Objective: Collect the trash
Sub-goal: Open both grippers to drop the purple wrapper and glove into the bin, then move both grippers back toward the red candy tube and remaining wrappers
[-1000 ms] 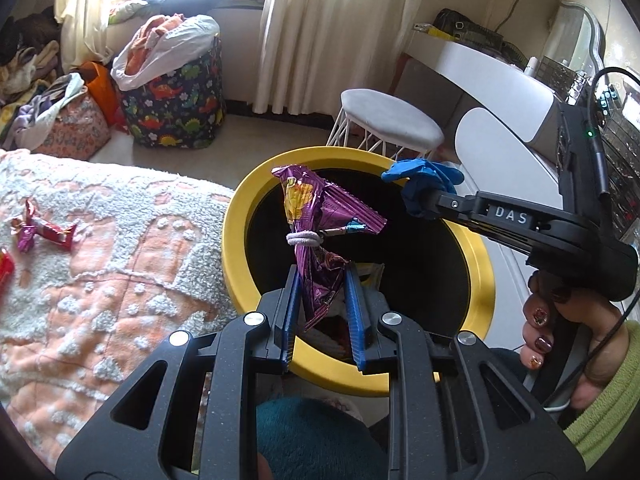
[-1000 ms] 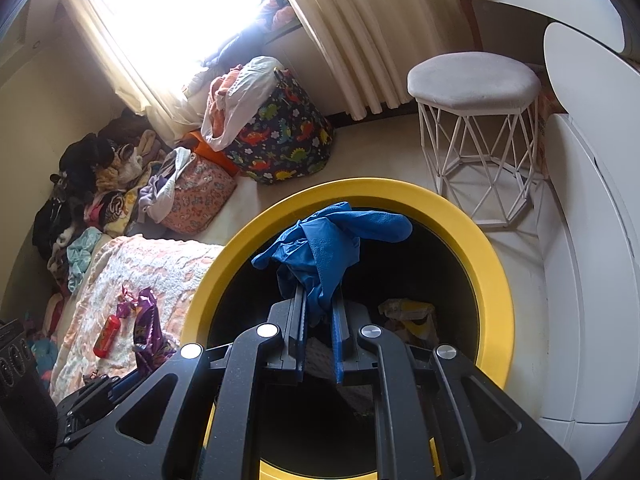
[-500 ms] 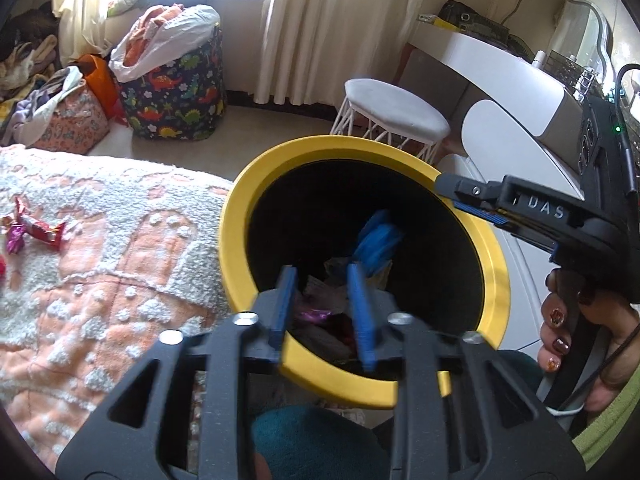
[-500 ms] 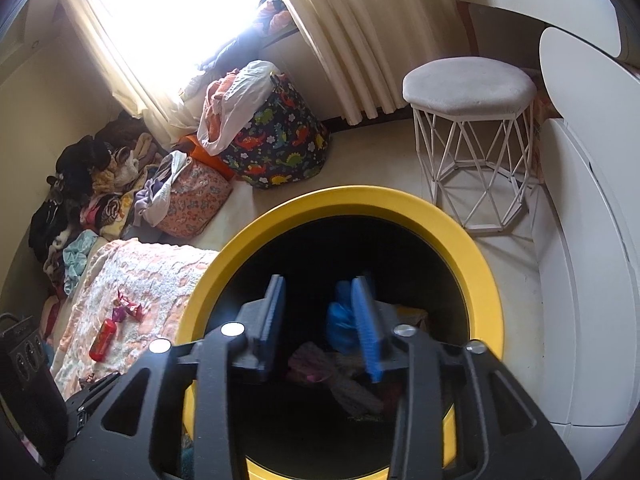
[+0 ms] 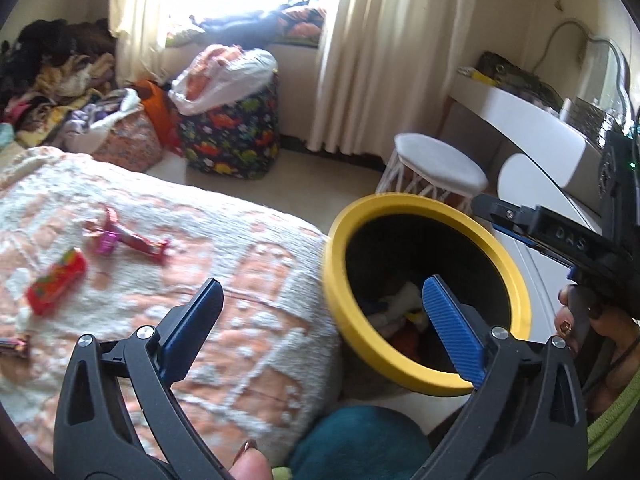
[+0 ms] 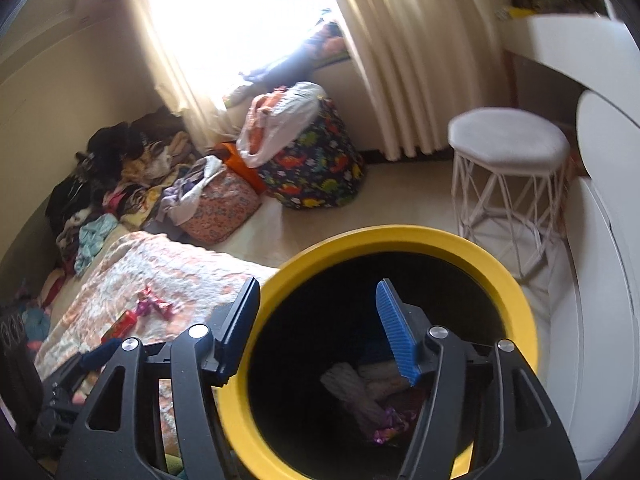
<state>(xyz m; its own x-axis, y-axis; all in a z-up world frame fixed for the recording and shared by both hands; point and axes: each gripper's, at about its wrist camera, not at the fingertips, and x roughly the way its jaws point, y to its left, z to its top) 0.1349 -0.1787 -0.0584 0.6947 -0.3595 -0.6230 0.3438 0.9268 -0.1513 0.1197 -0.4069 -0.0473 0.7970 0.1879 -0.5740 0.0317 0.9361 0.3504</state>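
Observation:
A yellow-rimmed black bin (image 5: 332,248) stands beside the bed; it also shows in the right wrist view (image 6: 400,236), with wrappers and crumpled trash at its bottom (image 6: 360,396). On the bedspread lie a red packet (image 5: 56,282), a pink-and-red candy wrapper (image 5: 128,238) and another wrapper at the left edge (image 5: 12,346). My left gripper (image 5: 320,300) is open and empty, over the bed's edge and the bin rim. My right gripper (image 6: 316,300) is open and empty above the bin's left rim; its body also shows in the left wrist view (image 5: 560,236).
A white stool (image 5: 438,170) stands behind the bin, with a white desk (image 5: 532,128) at the right. A dinosaur-print hamper (image 5: 230,136), bags and piles of clothes (image 6: 132,184) sit by the curtained window. A teal cushion (image 5: 360,440) lies below the left gripper.
The purple wrapper and the blue glove have dropped into the bin. Both grippers have opened wide. The left gripper has swung left toward the bed.

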